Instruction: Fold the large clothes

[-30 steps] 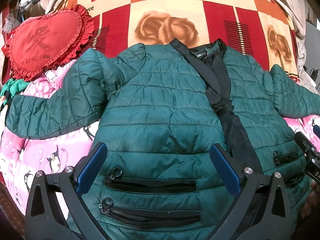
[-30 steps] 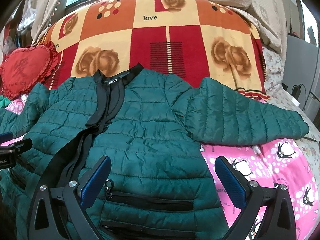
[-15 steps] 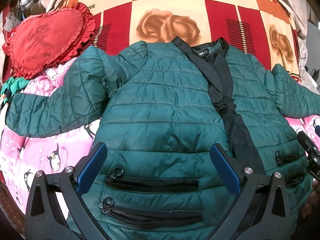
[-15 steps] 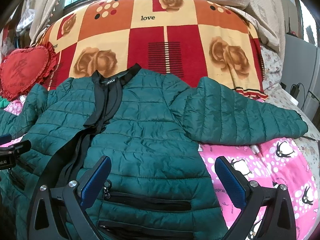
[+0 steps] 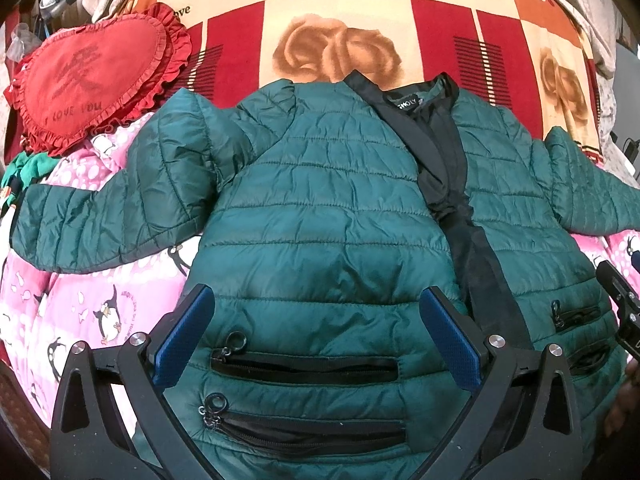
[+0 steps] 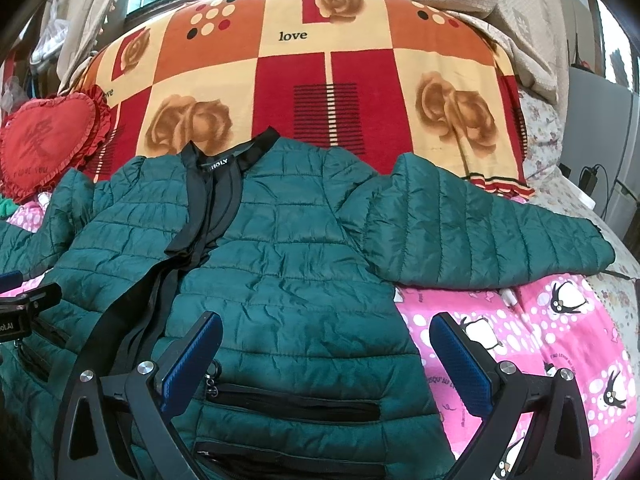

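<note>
left wrist view shows my jacket [image 5: 320,208] lying flat across the bed's [image 5: 72,304] near edge, sleeves out, nothing folded yet, my left gripper [image 5: 316,332] and right gripper [image 6: 326,352] wide, empty.

jacket [image 5: 320,208] hem cut off below, left cuff hidden — neck label [image 6: 216,165] lettering partly unreadable

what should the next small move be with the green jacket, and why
Probably move the right gripper toward the right sleeve to fold it in over the body. The green jacket lies flat, front up, both sleeves spread out to the sides, nothing folded yet. Both grippers, left gripper included, are open and hover over the hem pockets, holding nothing.
</note>
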`<state>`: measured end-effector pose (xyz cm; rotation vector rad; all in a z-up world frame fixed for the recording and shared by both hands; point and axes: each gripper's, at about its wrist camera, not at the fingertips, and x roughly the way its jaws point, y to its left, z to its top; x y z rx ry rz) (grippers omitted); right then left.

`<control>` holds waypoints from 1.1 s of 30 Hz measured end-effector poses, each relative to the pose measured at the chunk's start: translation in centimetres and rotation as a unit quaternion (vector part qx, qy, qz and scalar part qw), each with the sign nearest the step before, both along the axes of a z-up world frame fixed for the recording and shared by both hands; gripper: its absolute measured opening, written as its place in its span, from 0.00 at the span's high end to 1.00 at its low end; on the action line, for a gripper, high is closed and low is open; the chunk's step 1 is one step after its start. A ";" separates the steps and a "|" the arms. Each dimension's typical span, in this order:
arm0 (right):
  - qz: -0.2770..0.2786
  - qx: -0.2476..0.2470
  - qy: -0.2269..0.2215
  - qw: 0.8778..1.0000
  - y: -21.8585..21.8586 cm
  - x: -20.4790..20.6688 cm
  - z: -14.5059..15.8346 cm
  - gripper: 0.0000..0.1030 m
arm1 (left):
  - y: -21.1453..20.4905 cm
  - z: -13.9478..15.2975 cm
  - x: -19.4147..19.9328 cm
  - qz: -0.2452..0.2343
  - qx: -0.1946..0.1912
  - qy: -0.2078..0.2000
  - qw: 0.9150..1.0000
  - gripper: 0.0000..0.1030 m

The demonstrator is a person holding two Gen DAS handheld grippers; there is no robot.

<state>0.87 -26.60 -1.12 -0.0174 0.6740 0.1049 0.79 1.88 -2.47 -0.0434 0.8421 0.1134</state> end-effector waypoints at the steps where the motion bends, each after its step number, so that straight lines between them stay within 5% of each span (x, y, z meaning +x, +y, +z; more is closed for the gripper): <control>1: 0.000 0.000 0.000 1.000 -0.1 0.0 0.0 0.00 | 0.0 0.0 0.0 0.000 0.000 0.000 1.000 0.00; 33: -0.002 0.000 -0.001 1.000 -0.2 0.0 0.0 0.00 | -0.2 -0.2 0.1 0.002 0.000 0.000 1.000 0.00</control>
